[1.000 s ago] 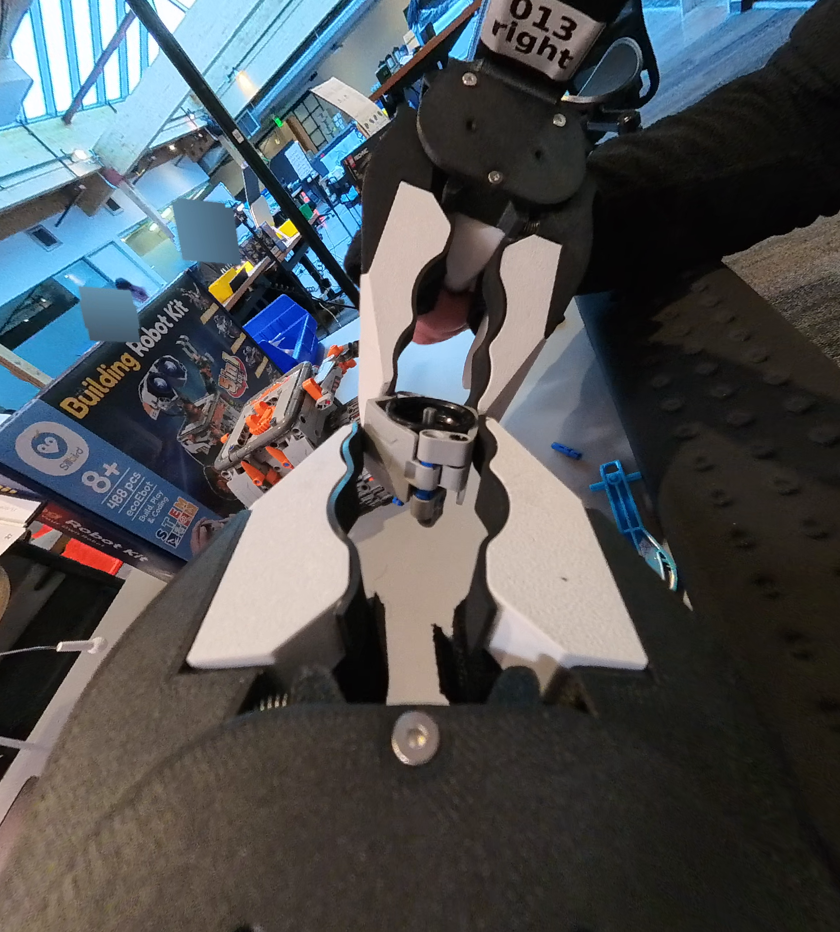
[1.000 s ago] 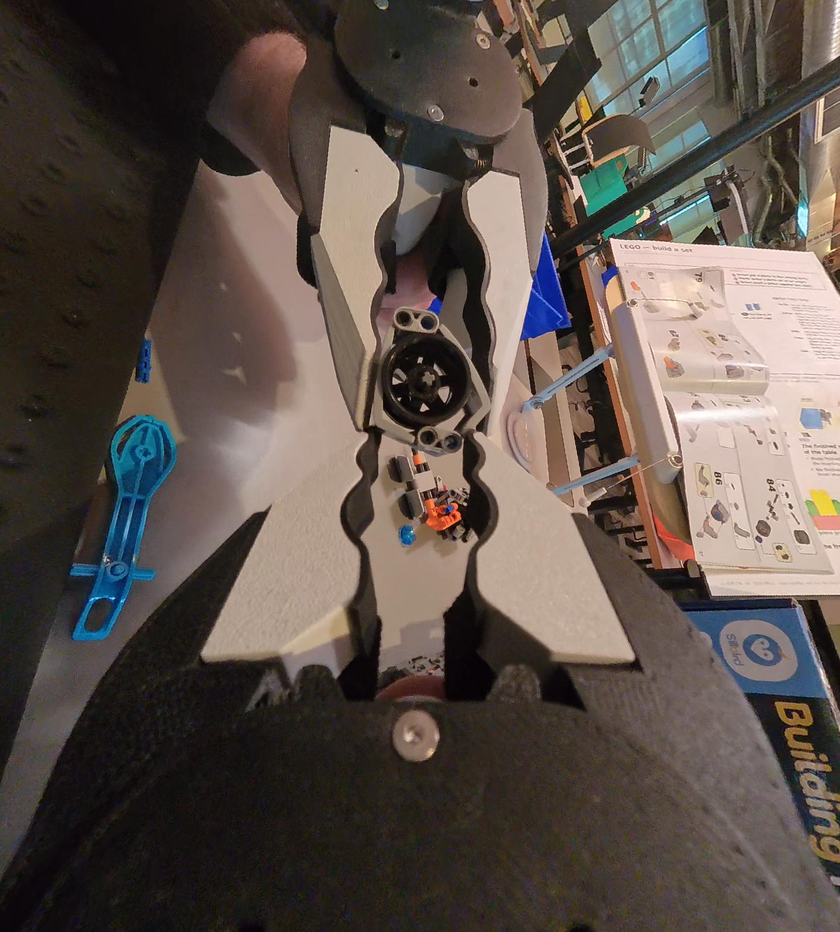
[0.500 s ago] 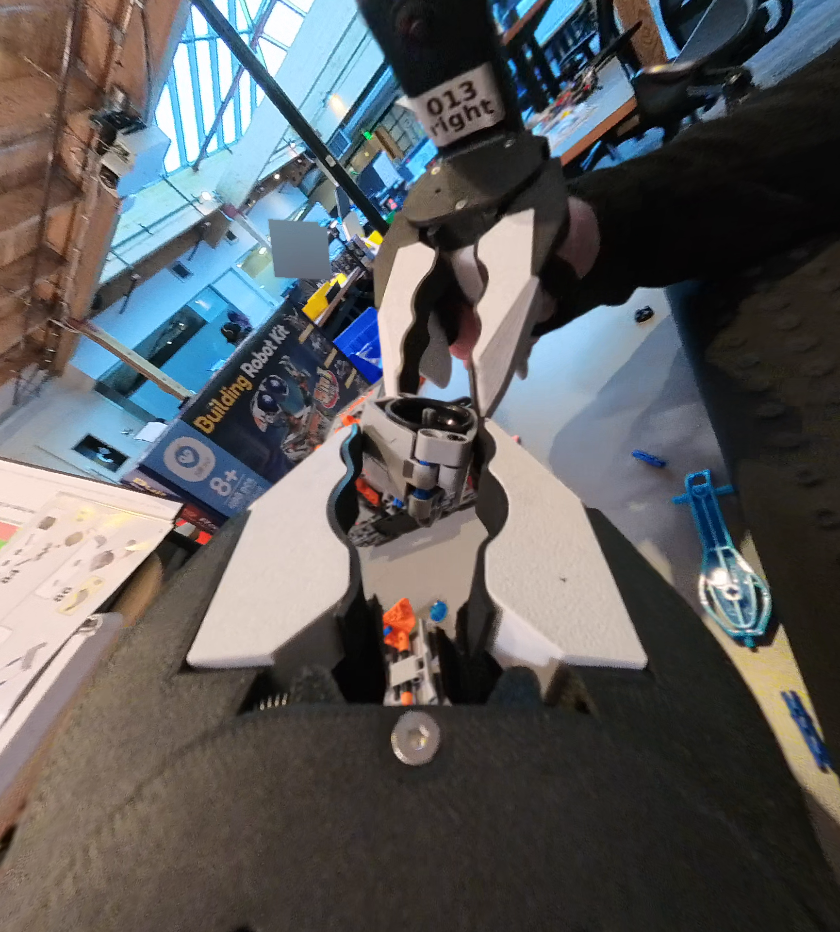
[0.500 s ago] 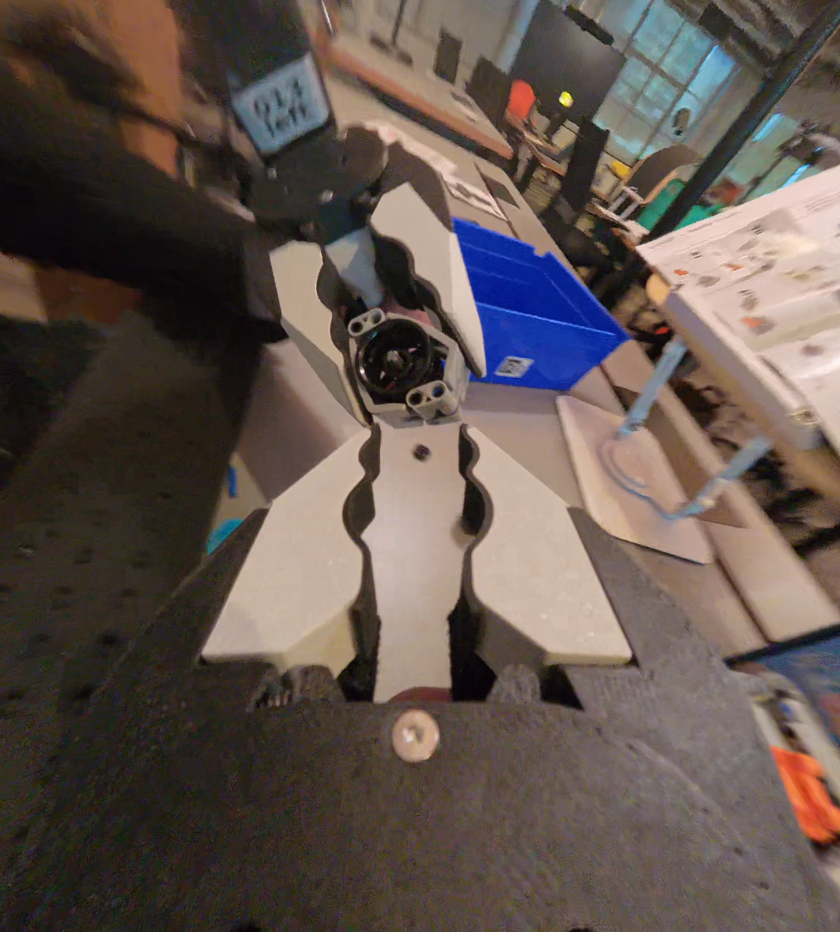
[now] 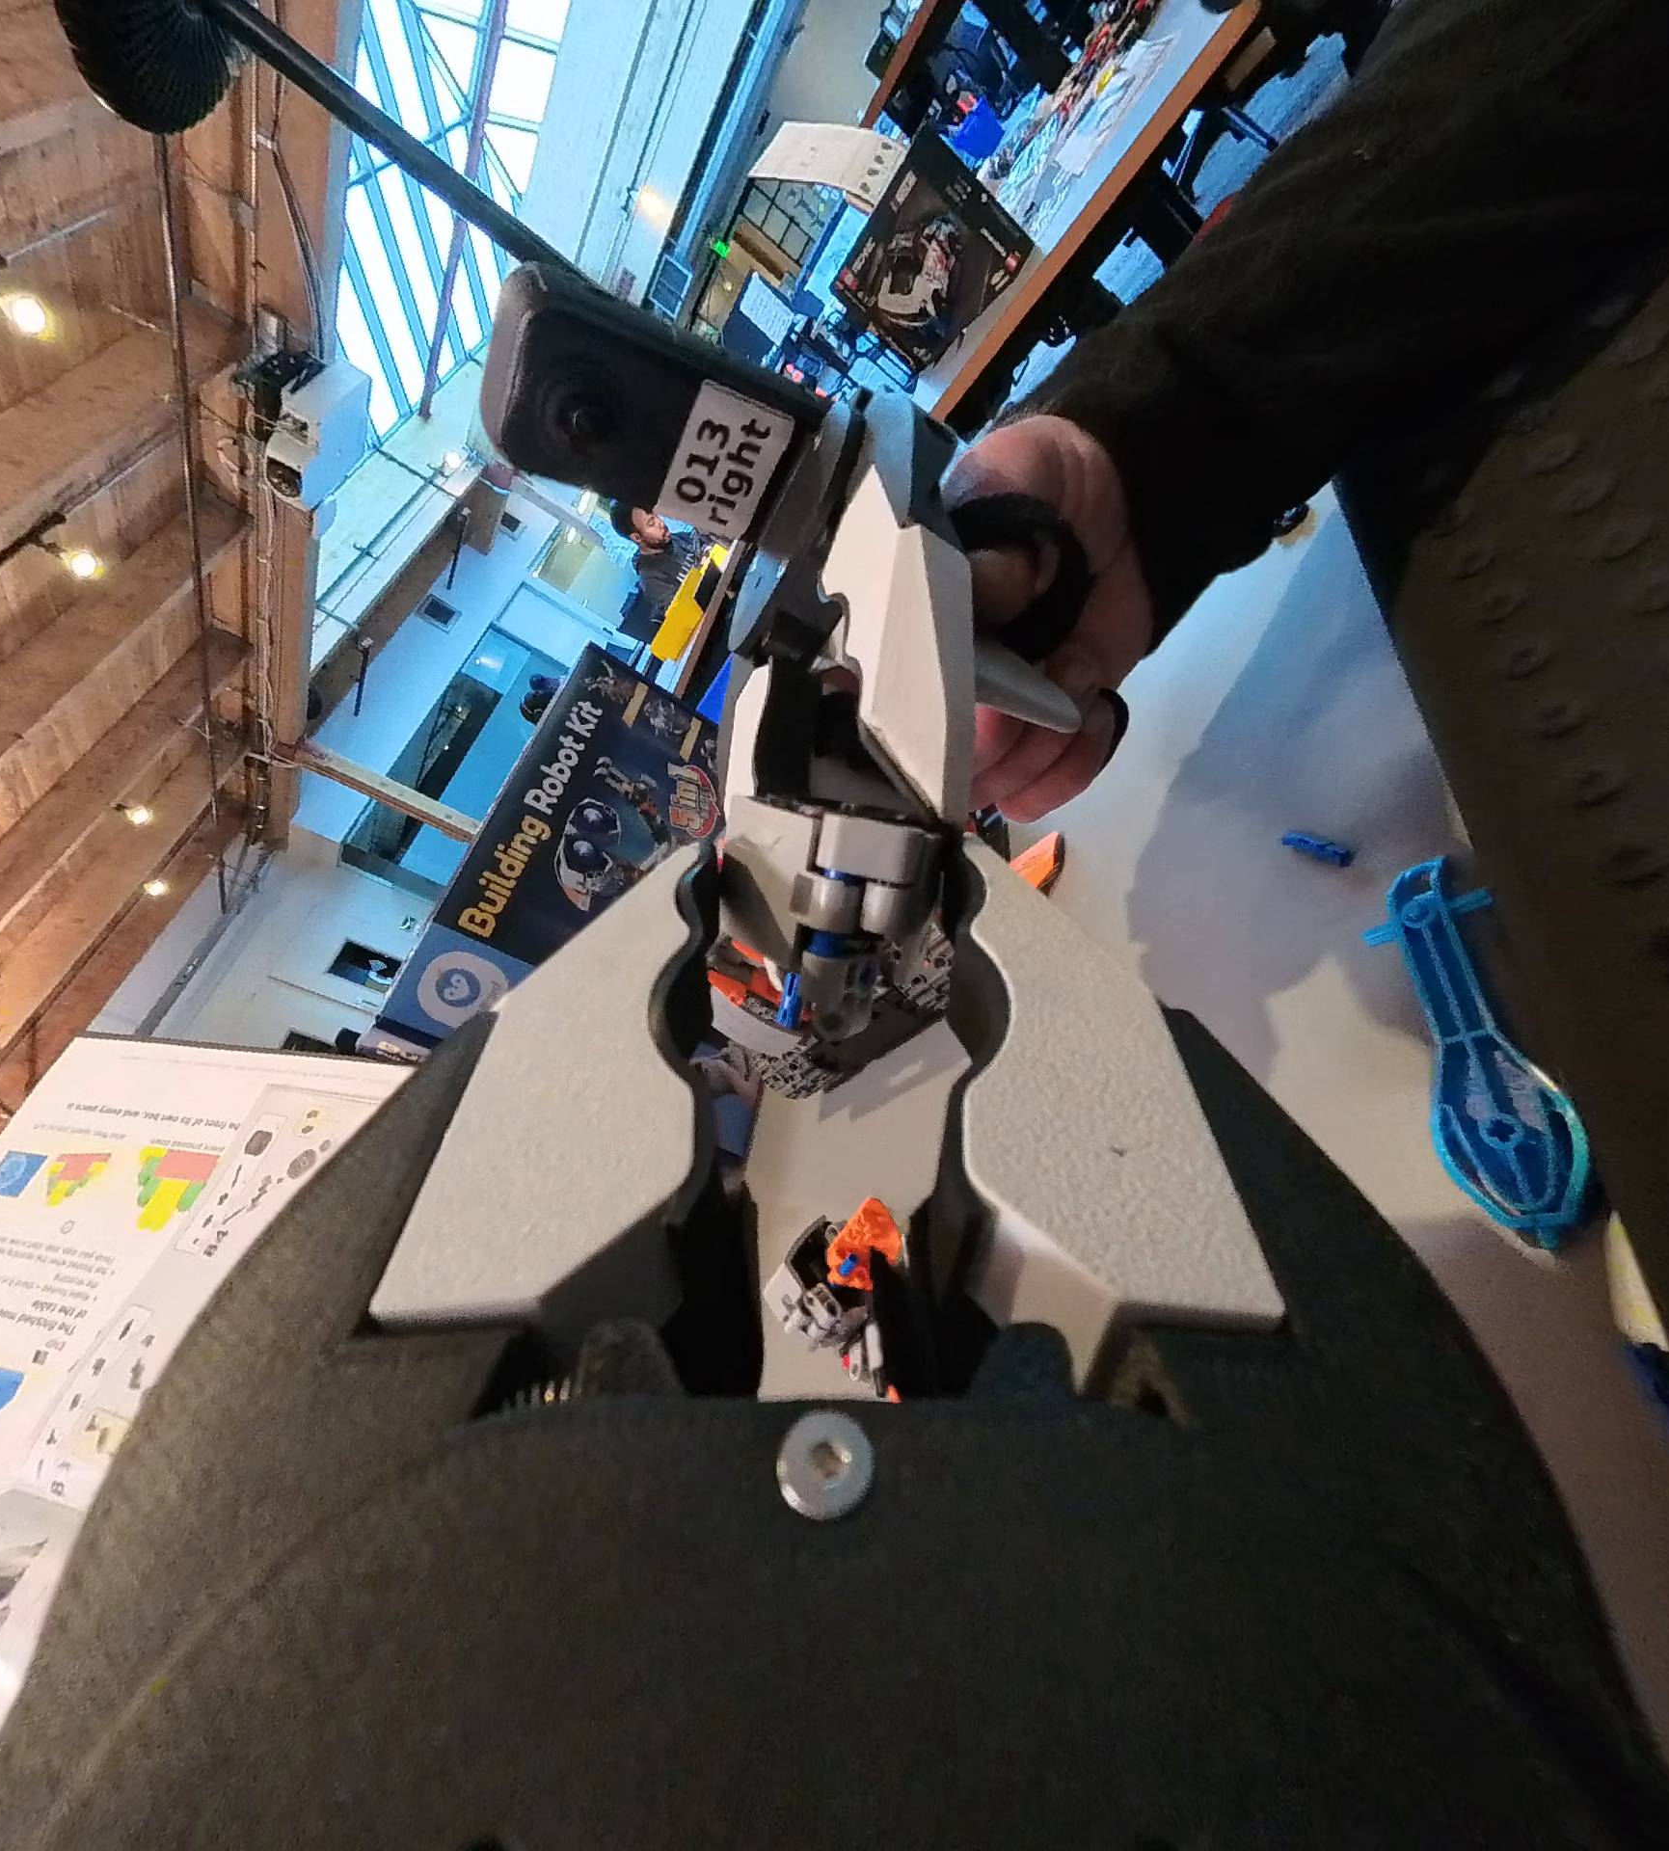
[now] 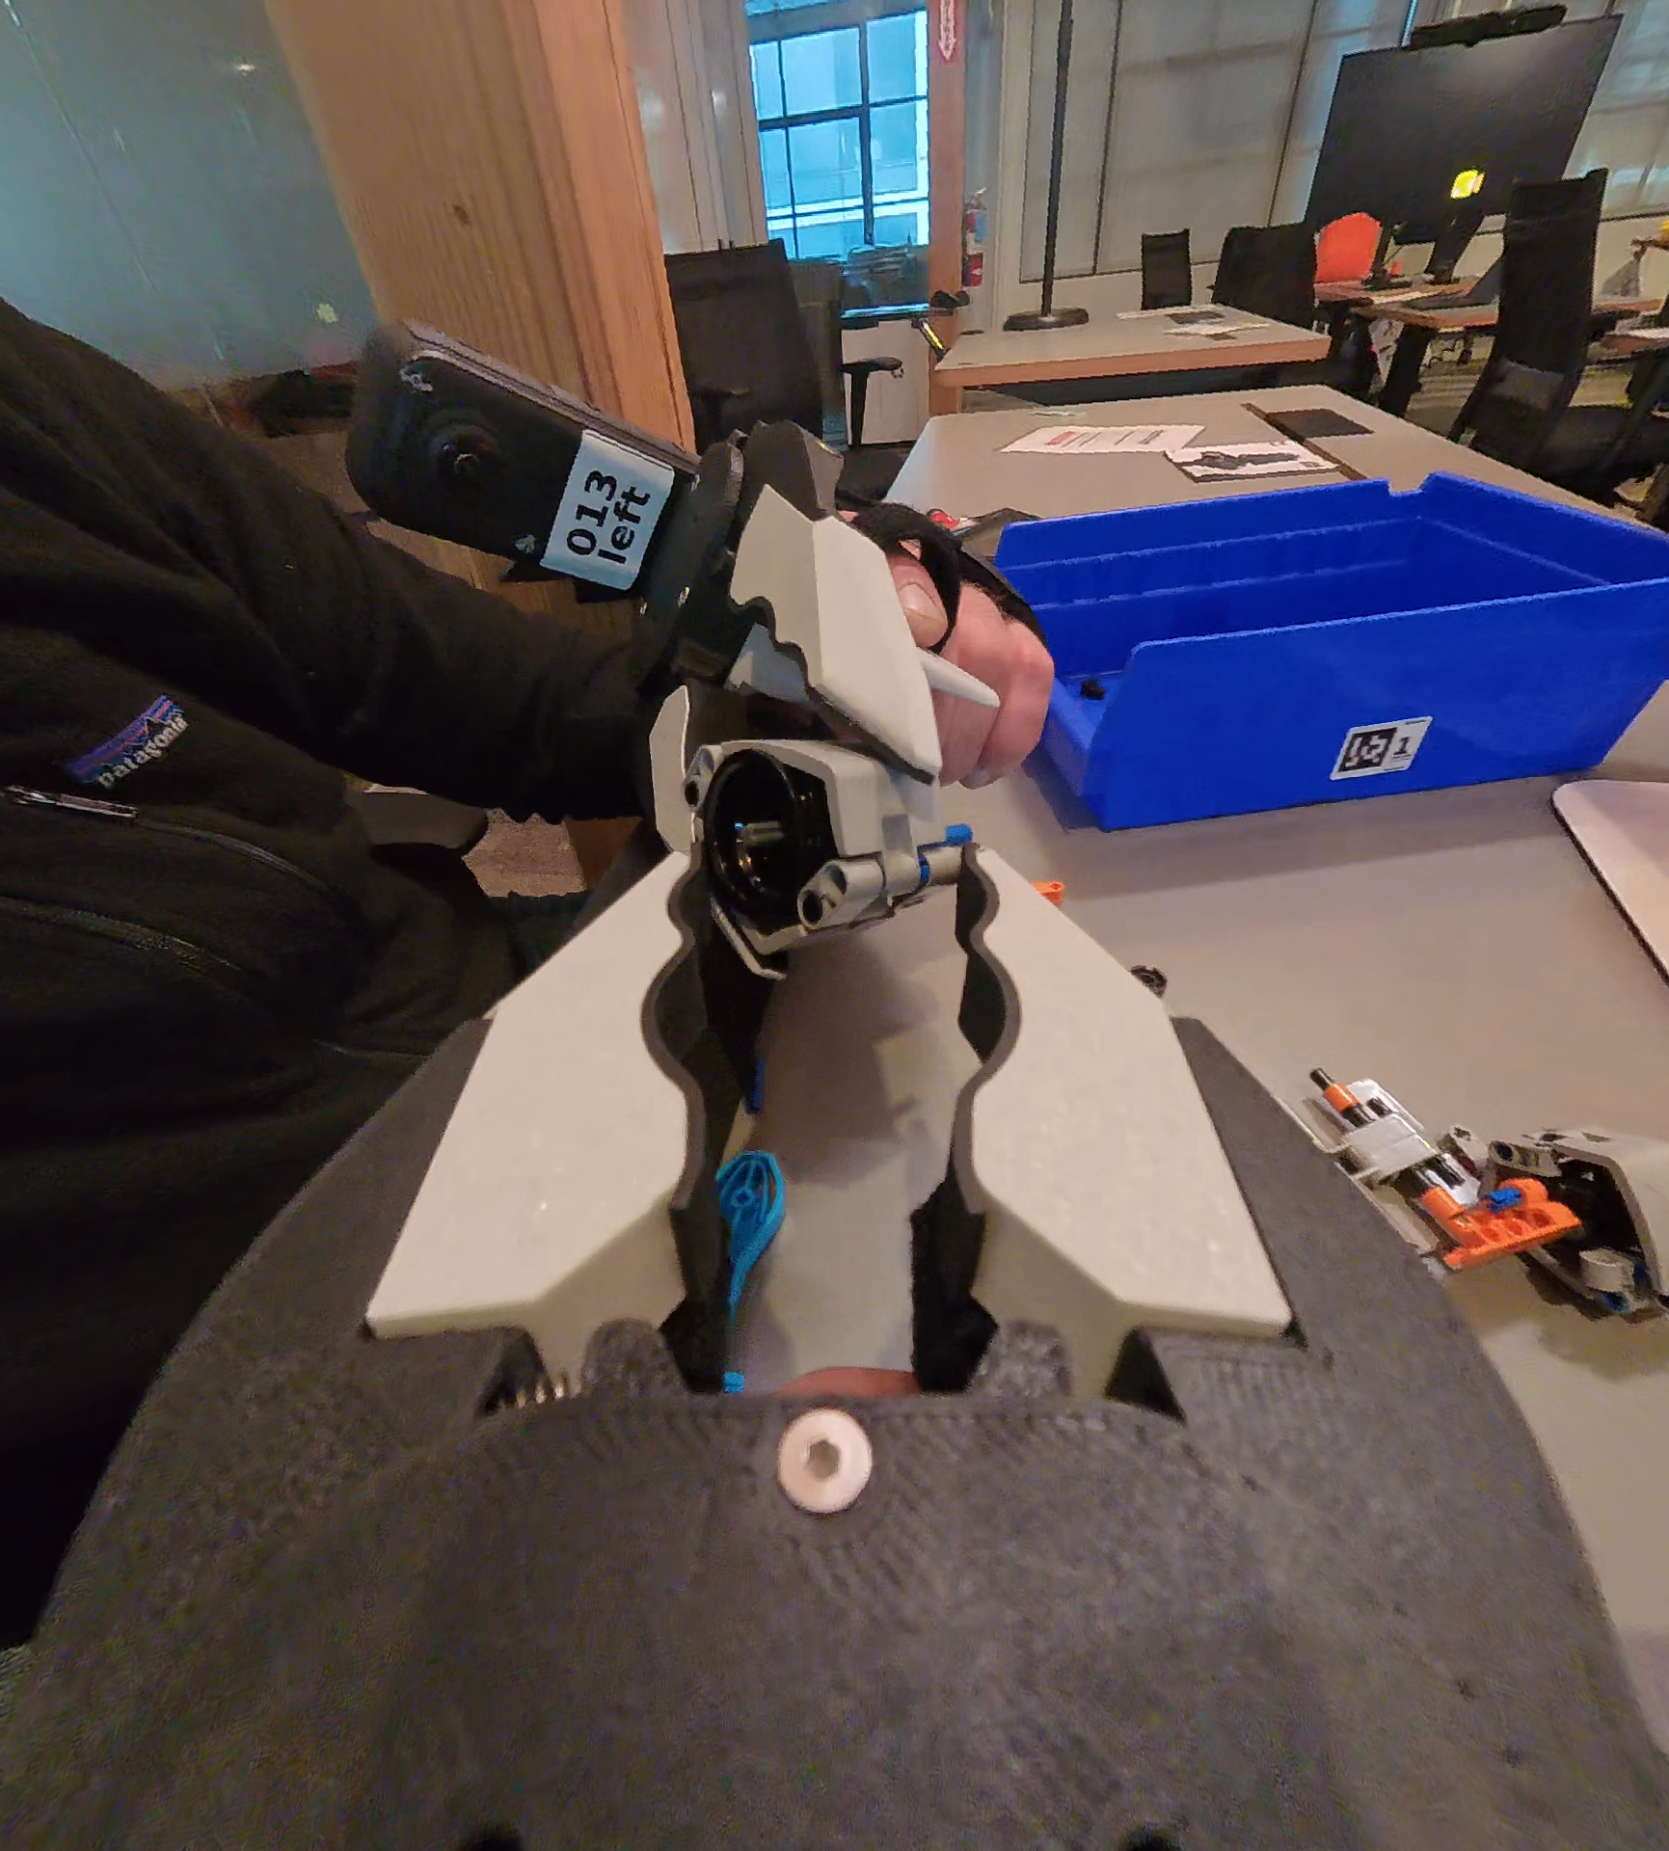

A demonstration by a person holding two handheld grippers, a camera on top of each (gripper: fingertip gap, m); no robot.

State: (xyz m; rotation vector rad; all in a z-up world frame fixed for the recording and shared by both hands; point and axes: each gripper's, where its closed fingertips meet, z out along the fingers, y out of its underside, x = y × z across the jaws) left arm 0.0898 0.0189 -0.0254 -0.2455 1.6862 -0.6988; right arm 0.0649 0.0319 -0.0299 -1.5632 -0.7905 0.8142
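Far left, black fleece sleeve (image 6: 209,651), soft and matte; next to it, left gripper (image 6: 790,776), pale grainy plastic fingers closed partway and clamped on a grey motor housing (image 6: 840,791), raised above the table (image 6: 1311,952) just in front of the person's chest. Boxy, hard and smooth on the outside, with a round black socket in its face and a small grey connector (image 6: 850,886) on a blue pin at its lower edge. Meeting it from the near side, right gripper (image 6: 830,871), wavy-edged fingers likewise part-closed, tips pressed against opposite sides of the same housing, apparently pinching it. Farther right, a glossy blue bin (image 6: 1311,701), rectangular and open-topped, resting on the smooth grey tabletop; near the right edge, lying well apart, a knobbly grey, orange and black brick assembly (image 6: 1561,1212)
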